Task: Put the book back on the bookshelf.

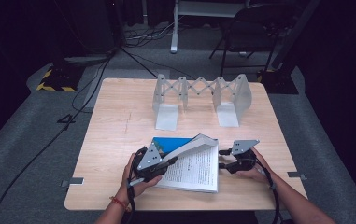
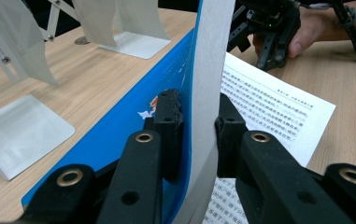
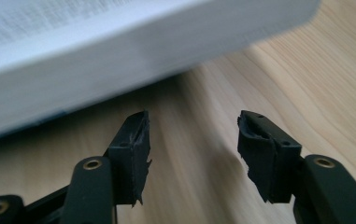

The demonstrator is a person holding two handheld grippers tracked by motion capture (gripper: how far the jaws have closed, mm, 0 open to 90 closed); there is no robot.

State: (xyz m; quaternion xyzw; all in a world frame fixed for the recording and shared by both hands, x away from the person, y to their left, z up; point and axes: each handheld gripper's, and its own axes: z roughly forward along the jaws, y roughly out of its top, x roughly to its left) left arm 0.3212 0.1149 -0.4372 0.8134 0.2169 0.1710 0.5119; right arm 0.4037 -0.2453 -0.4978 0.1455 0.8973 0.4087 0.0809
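A person's left claw (image 1: 165,164) clamps the blue front cover and a sheaf of pages of an open book (image 1: 192,169), lifting that half up off the printed page lying flat on the worktop (image 1: 119,135); in the left gripper view its two black pads press on either side of the raised grey page block (image 2: 208,84). The right claw (image 1: 223,158) waits just beside the book's far edge, jaws parted and empty, the thick page edge (image 3: 119,60) close ahead of them. The step in hand looks like closing or standing the book; the next move likely calls for the right claw to take or steady the free half. Beyond both claws, an expanding metal book rack (image 1: 201,95) stands well apart, with bare worktop between it and the book, leaving open room for the carry.
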